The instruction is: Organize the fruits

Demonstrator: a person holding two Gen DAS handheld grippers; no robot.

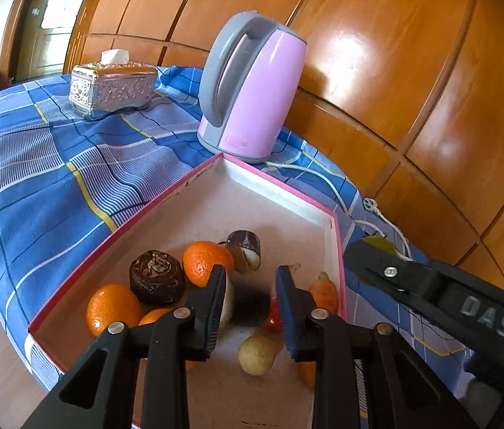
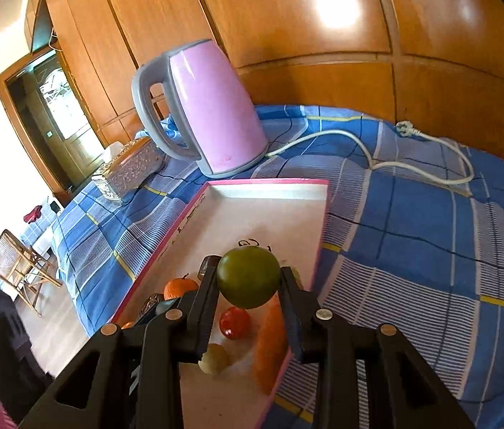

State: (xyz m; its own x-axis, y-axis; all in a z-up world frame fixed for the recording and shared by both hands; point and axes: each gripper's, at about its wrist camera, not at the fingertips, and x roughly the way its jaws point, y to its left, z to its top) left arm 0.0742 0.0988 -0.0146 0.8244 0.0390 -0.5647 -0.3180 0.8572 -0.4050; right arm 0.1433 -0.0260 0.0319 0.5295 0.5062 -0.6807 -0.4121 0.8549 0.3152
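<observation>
The right gripper [image 2: 248, 282] is clamping a green fruit [image 2: 247, 277] between its fingers, hovering over the near right edge of the pink-rimmed box [image 2: 262, 187]. The left gripper [image 1: 251, 284] is hanging over the same box with its jaws apart and nothing between them. Below it are lying oranges [image 1: 206, 262], a dark brown fruit [image 1: 156, 281] (rough-topped), a pale yellow one [image 1: 257, 354] and a red one [image 2: 234, 322]. Beyond the box, a pink kettle [image 1: 250, 87] is standing on the blue checked cloth [image 1: 55, 164], with a silver tissue box [image 1: 112, 89] farther off.
</observation>
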